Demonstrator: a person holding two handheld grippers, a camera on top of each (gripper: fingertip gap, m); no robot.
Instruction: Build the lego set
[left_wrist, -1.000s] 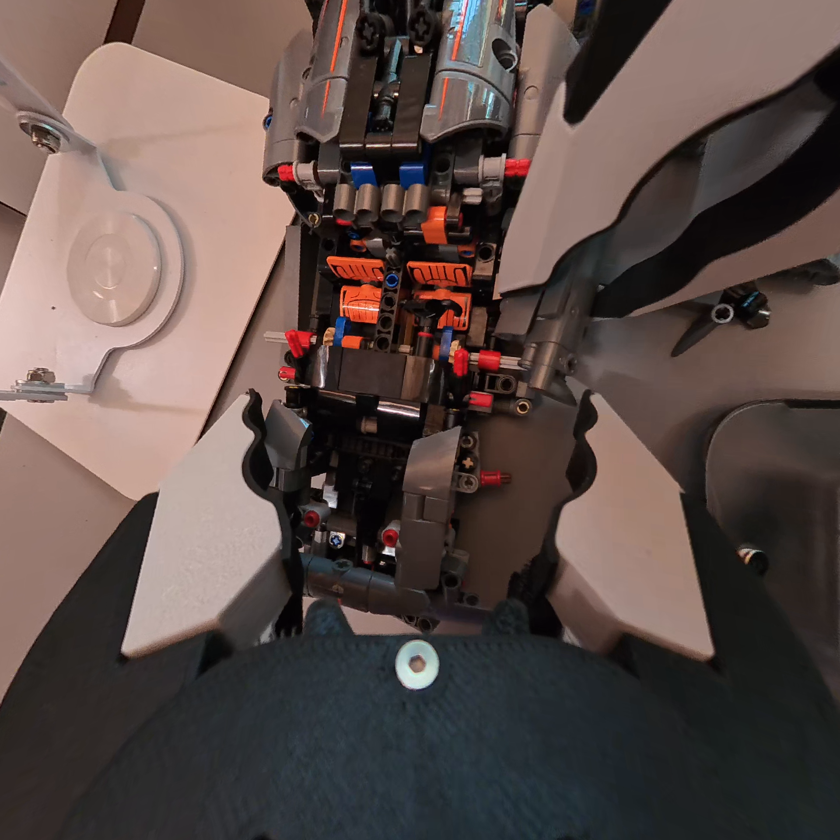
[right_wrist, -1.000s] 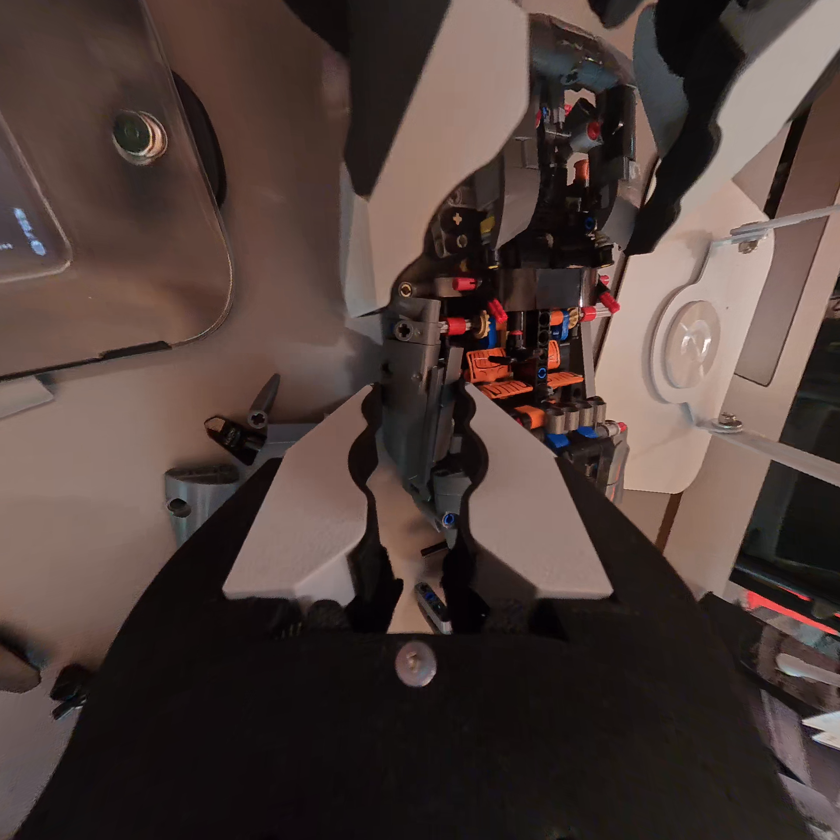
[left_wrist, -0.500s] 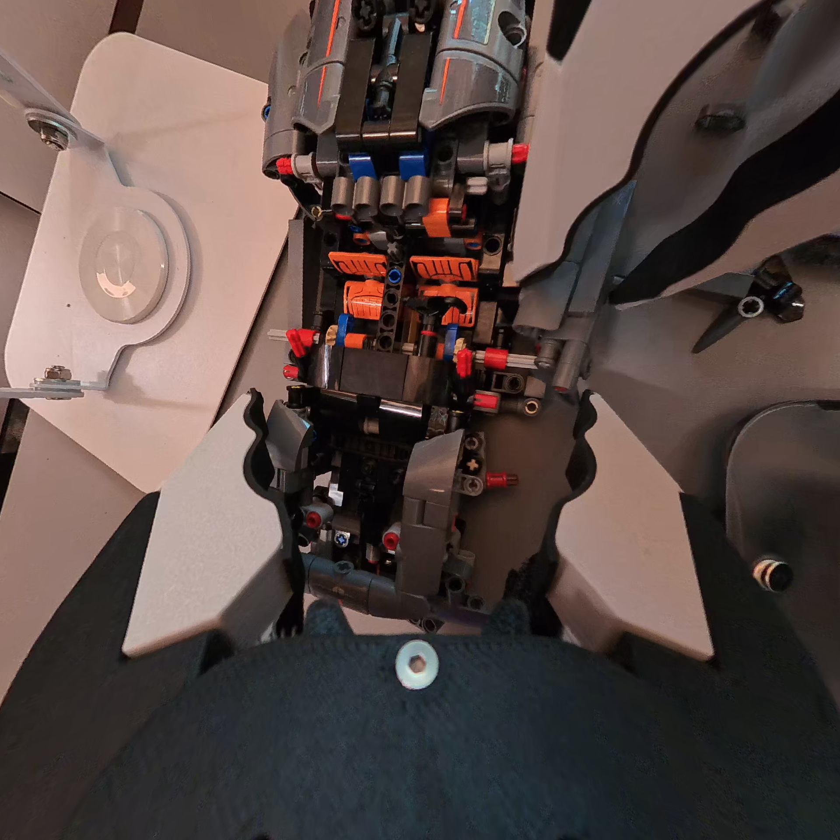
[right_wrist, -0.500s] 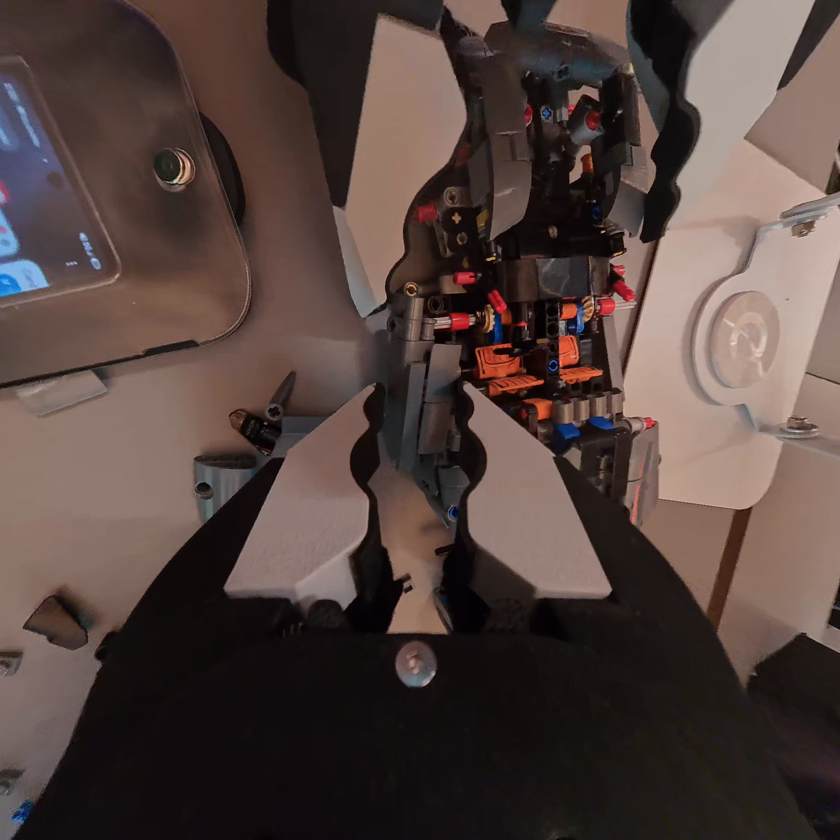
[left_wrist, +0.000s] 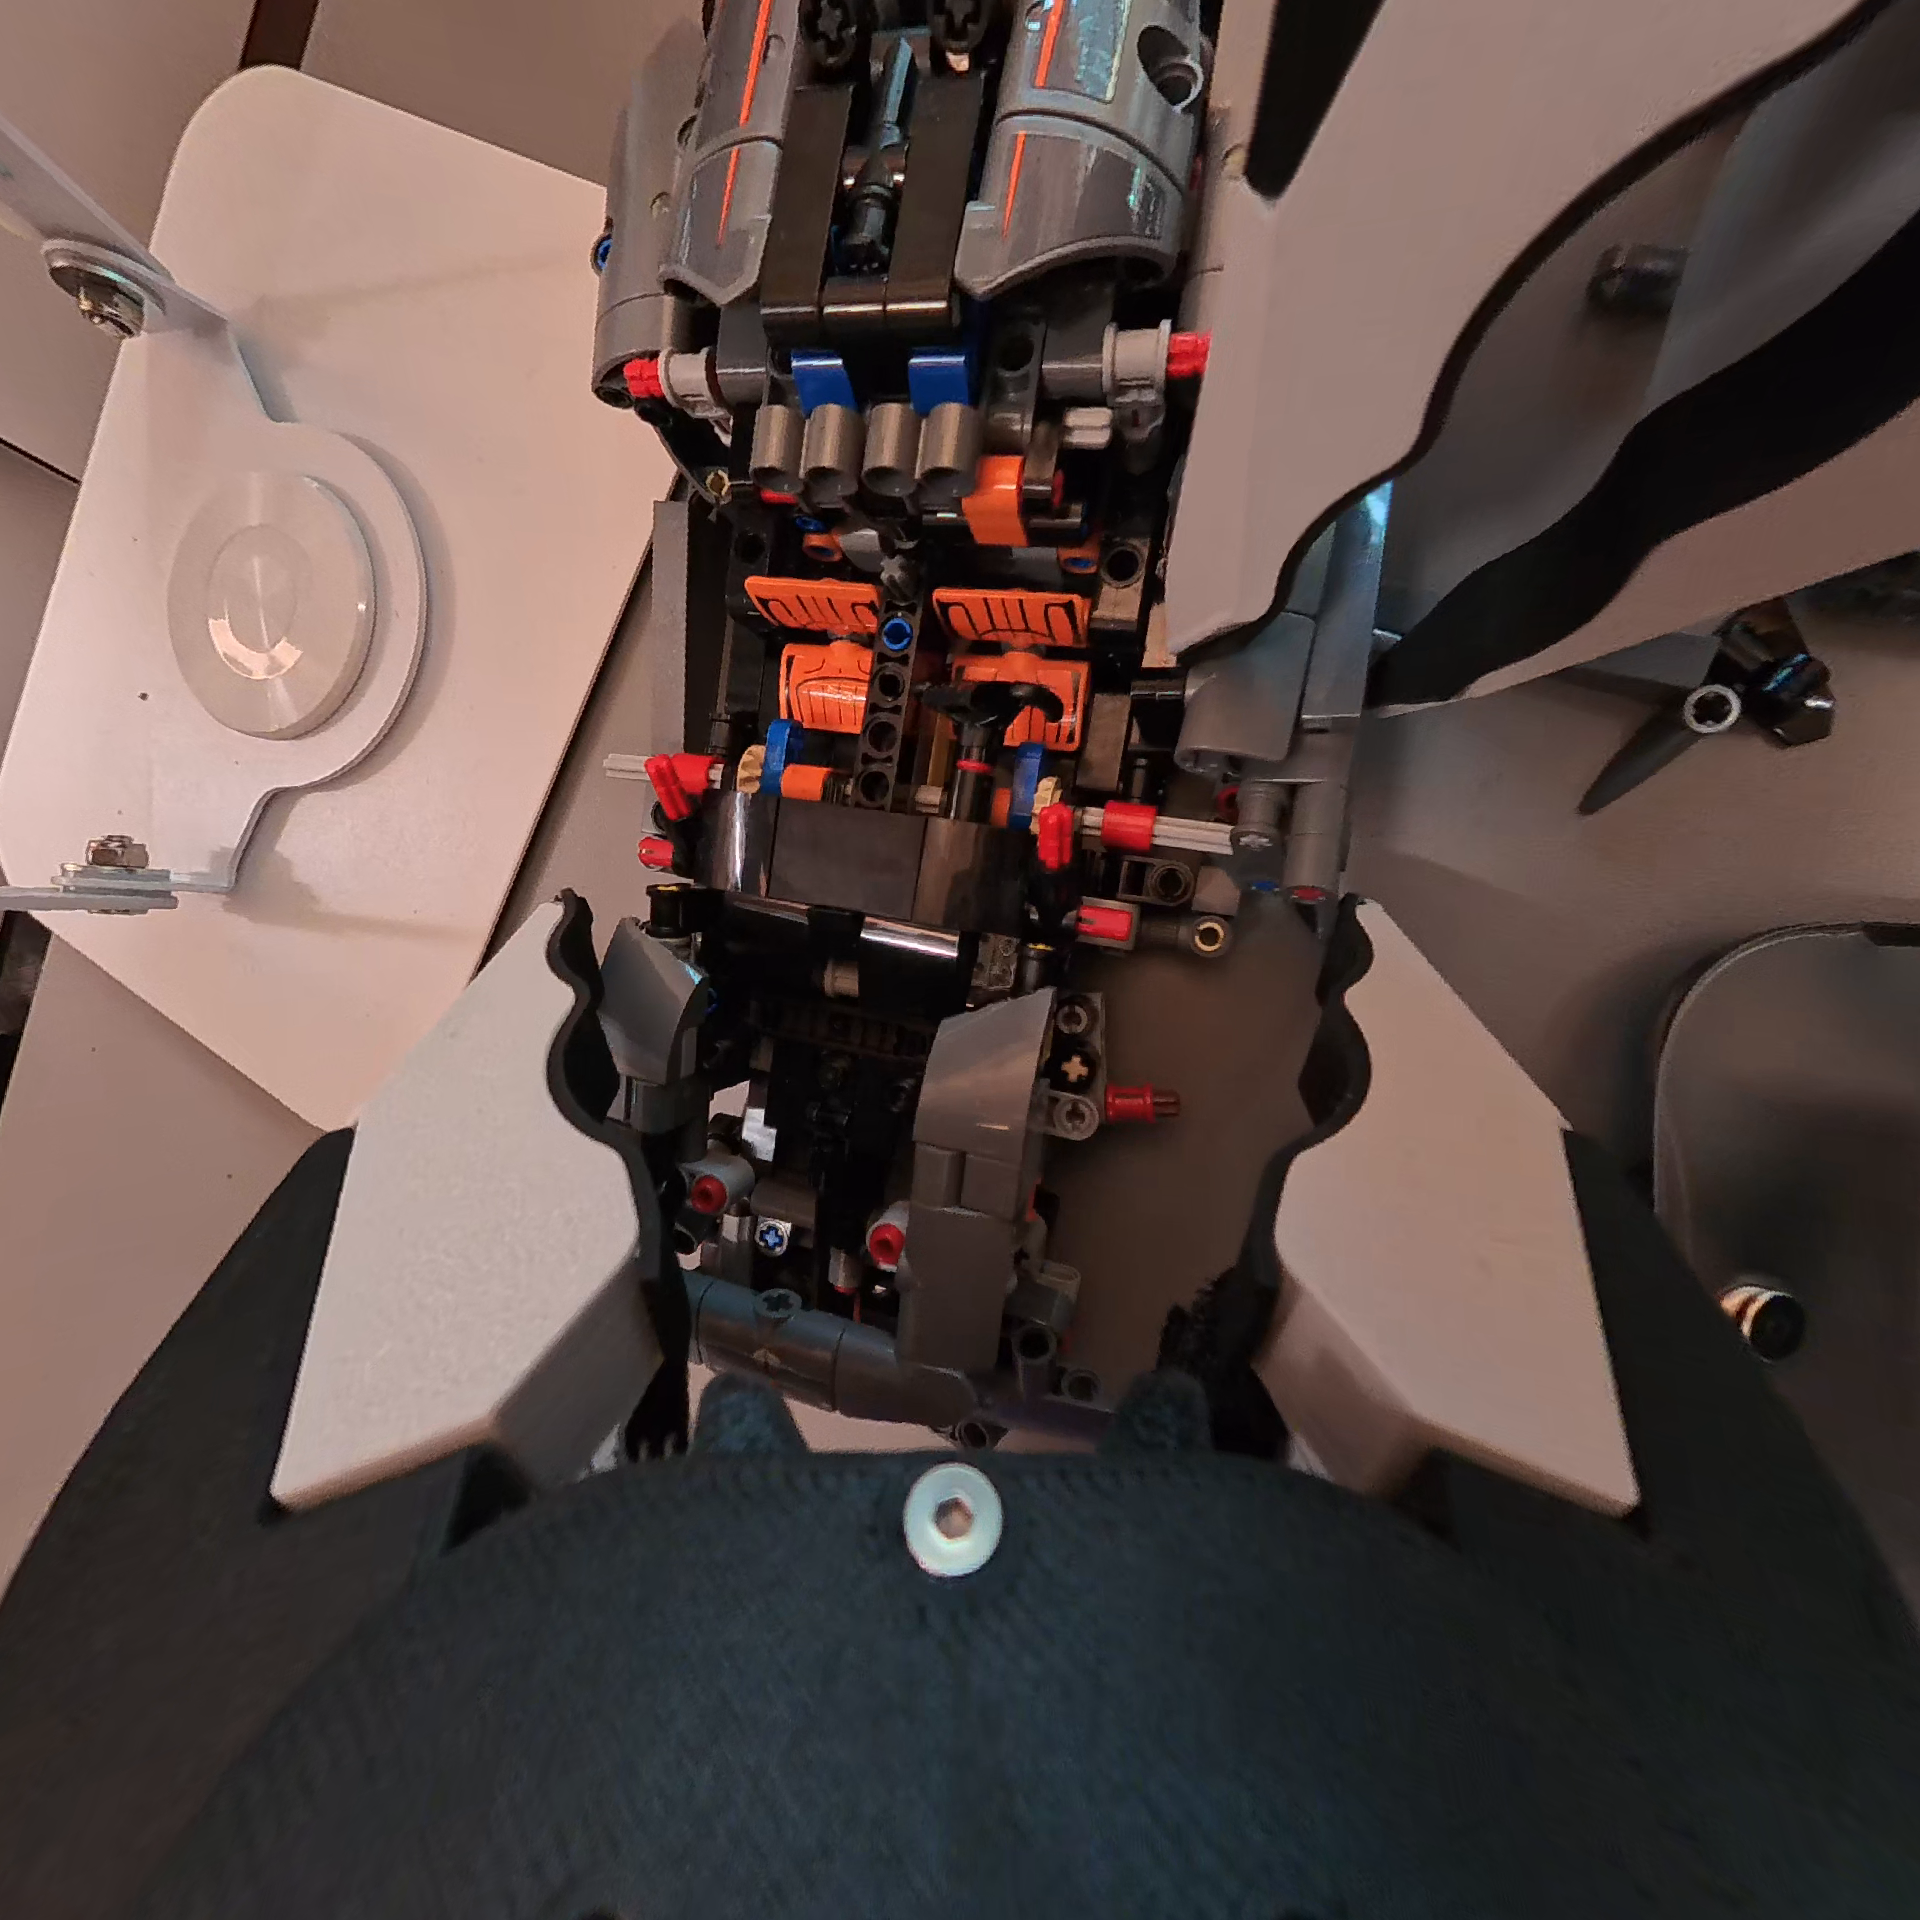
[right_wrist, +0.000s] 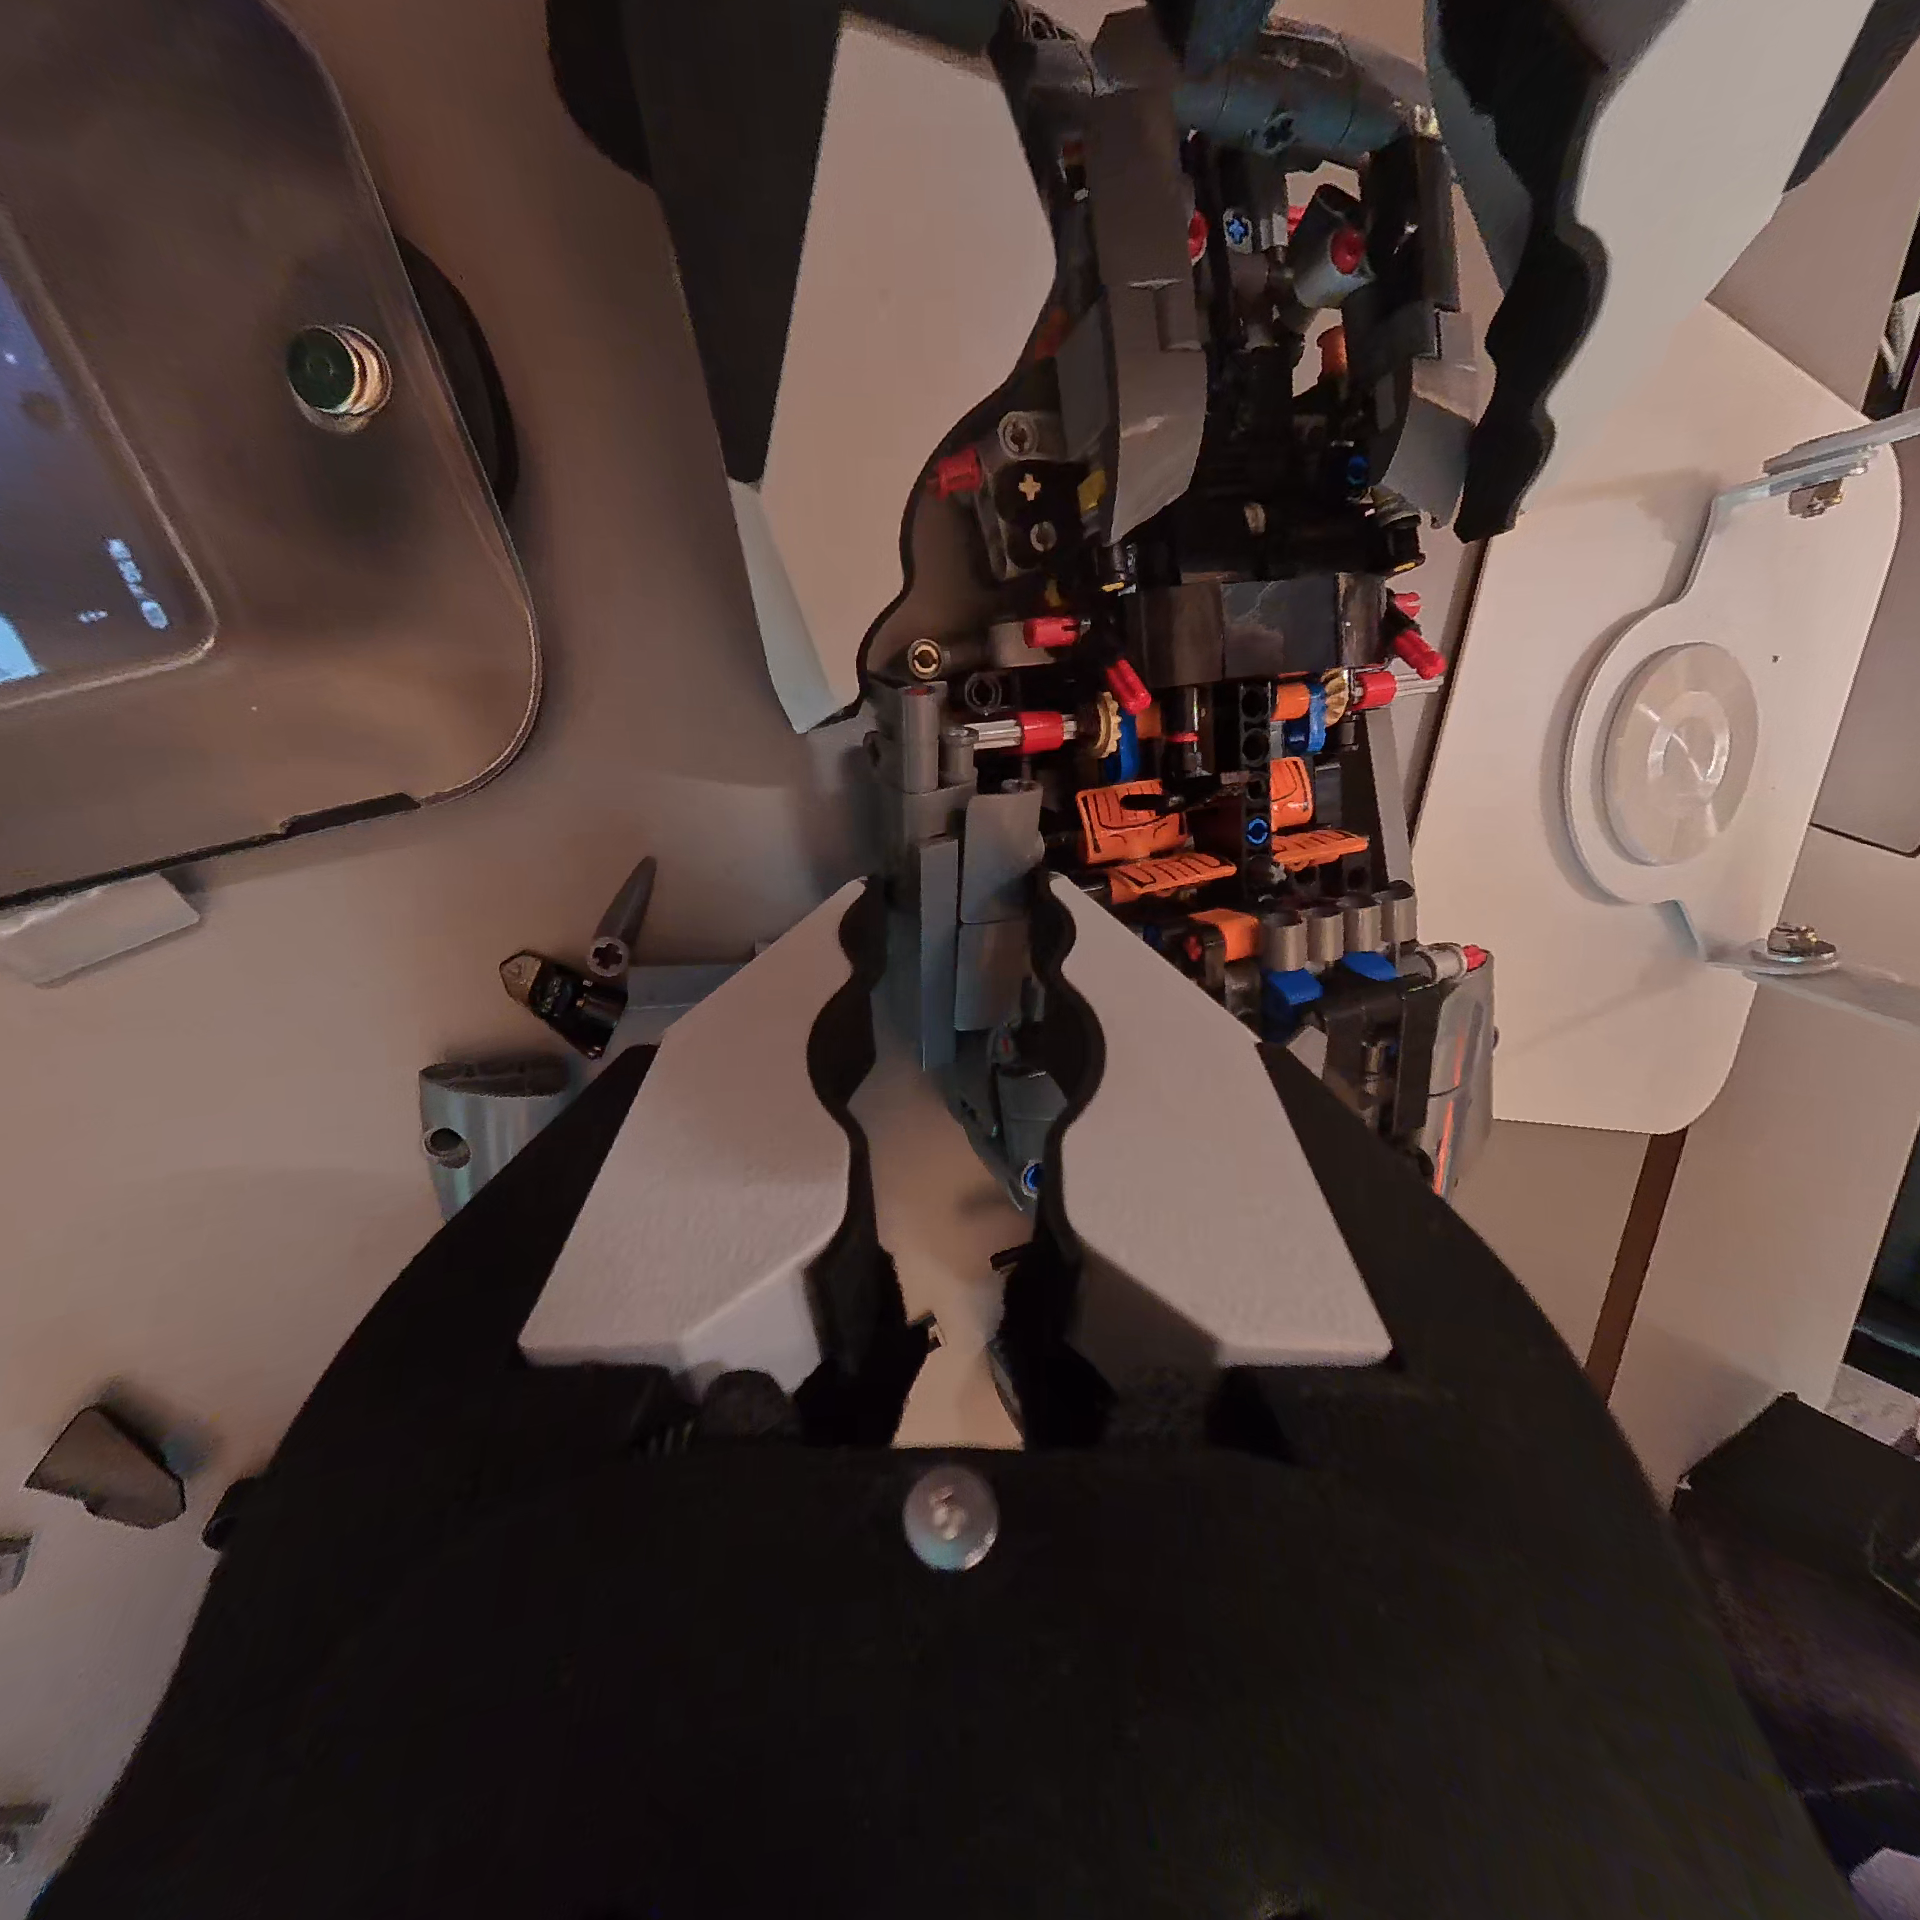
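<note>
The Lego car model (left_wrist: 914, 727) is dark grey and black with orange seats and red pins. It lies on the table and runs away from my left gripper (left_wrist: 956, 914). That gripper is open and straddles the model's near end: its left finger (left_wrist: 468, 1195) rests against the model, while the right finger stands clear of it. My right gripper (right_wrist: 956, 894) is shut on a grey side panel assembly (right_wrist: 977, 935) and holds it against the model's (right_wrist: 1226, 727) side by a red axle pin. The right gripper also shows in the left wrist view (left_wrist: 1299, 665).
A pointed dark grey piece with a black connector (right_wrist: 582, 977) and a light grey panel (right_wrist: 488, 1112) lie loose on the table. A screen in a clear holder (right_wrist: 208, 520) stands behind them. A white plate with a round disc (left_wrist: 270, 603) lies on the model's other side.
My right gripper has carried the grey panel assembly in closer along the model's side. The left gripper and the model have barely moved.
</note>
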